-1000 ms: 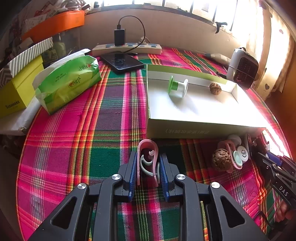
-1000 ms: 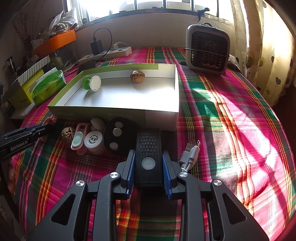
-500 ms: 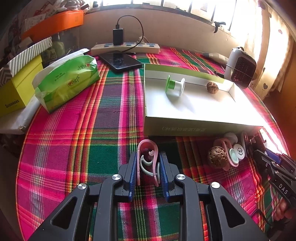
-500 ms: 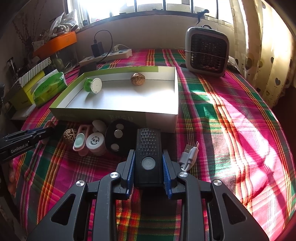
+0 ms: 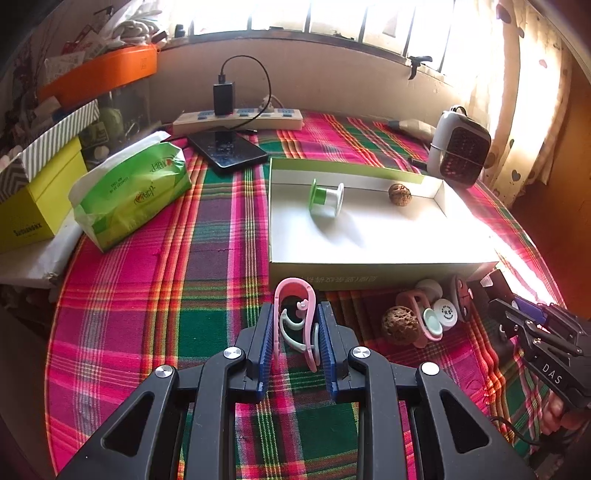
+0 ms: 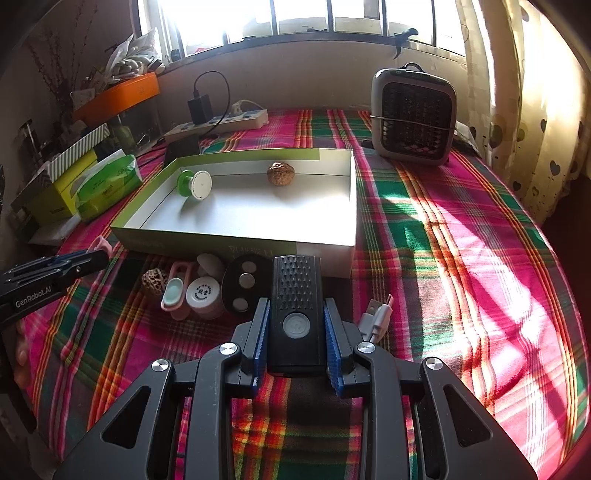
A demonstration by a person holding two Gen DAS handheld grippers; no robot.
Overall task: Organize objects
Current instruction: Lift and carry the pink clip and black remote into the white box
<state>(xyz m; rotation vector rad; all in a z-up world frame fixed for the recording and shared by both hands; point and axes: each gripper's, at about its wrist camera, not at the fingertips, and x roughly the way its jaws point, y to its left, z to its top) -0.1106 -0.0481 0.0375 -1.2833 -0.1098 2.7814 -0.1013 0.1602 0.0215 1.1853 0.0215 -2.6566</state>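
Plaid tablecloth beneath sunlit window

Each hand-held gripper is a black plastic frame of angled struts with triangular cut-outs, joined by round silver screws. The left hand-held gripper and the right hand-held gripper both carry blue ribbed pads on their fingers. From the side, white lettering shows: "GenRobot.AI" on the left one, "DAS" on the right one.

The tablecloth looks like soft woven cloth. The box is smooth card. The walnut looks rough.
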